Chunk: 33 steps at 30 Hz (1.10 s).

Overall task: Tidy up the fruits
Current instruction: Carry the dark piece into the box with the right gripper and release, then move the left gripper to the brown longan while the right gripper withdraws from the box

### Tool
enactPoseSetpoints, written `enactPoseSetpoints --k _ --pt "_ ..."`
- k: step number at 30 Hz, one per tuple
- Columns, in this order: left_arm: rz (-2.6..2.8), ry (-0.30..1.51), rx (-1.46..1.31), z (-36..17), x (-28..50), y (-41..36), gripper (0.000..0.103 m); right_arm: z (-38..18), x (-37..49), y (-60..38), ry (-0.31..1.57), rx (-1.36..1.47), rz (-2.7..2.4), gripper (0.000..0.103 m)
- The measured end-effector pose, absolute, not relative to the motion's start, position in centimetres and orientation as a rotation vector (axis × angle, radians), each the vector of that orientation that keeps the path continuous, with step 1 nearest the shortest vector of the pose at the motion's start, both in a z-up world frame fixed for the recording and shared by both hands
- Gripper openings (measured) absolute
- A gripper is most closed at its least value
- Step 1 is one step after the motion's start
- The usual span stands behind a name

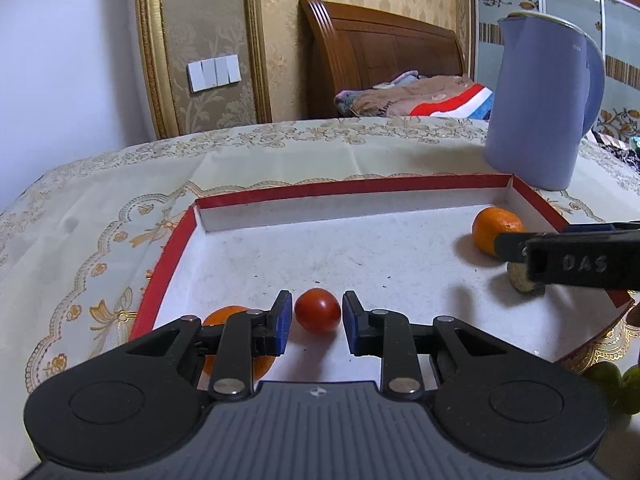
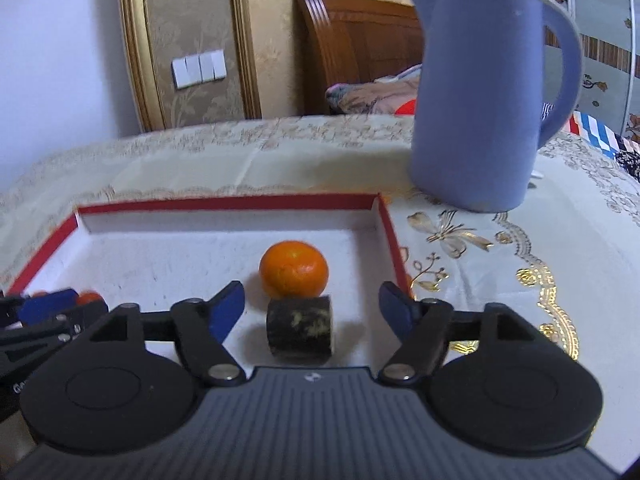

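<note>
A red-rimmed white tray (image 1: 280, 194) lies on the table. In the left wrist view my left gripper (image 1: 316, 322) is open with a small red tomato (image 1: 318, 310) between its fingertips, not gripped. An orange (image 1: 224, 316) sits half hidden under its left finger. A second orange (image 1: 496, 230) lies at the tray's right side. In the right wrist view my right gripper (image 2: 312, 312) is open wide around a dark cylindrical fruit piece (image 2: 300, 328), with that orange (image 2: 294, 274) just behind it. The tray rim (image 2: 228, 202) shows there too.
A tall blue kettle (image 1: 544, 104) (image 2: 488, 96) stands behind the tray's right corner. Green grapes (image 1: 616, 384) lie off the tray at the right. The embroidered tablecloth (image 1: 100, 208) covers the table; a bed headboard (image 1: 380, 52) stands beyond.
</note>
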<state>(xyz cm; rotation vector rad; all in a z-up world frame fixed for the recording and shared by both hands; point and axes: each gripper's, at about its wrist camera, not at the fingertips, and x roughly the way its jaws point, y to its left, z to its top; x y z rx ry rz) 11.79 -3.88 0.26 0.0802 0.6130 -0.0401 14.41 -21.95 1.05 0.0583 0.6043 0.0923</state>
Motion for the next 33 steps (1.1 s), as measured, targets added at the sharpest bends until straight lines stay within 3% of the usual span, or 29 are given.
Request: enactPoseSetpoints --k 5,8,24,27,29,31,33 --pt "-0.037 0.579 0.053 0.6 11.0 -3.3 0.026 0.7 13.7 -22.2 0.598 0.075 0.095 0.081" --pt "-0.041 0.563 0.022 0.7 10.7 -2.8 0.026 0.5 13.5 -22.5 0.598 0.106 0.106 0.088" --pt "-0.085 0.527 -0.062 1.1 5.9 -1.0 0.027 0.4 10.3 -23.7 0.566 0.210 0.158 0.096" --pt "-0.098 0.515 -0.088 1.2 4.5 -0.2 0.034 0.3 9.2 -23.7 0.561 0.230 0.168 0.097" --pt "-0.094 0.509 -0.092 1.1 3.5 0.1 0.049 0.3 8.2 -23.6 0.534 0.221 0.170 0.097" --pt "-0.093 0.488 -0.087 1.2 2.5 0.3 0.057 0.4 7.2 -23.4 0.506 0.204 0.166 0.099" --pt "-0.097 0.473 -0.098 1.3 1.8 0.6 0.057 0.6 6.3 -23.5 0.471 0.203 0.172 0.100"
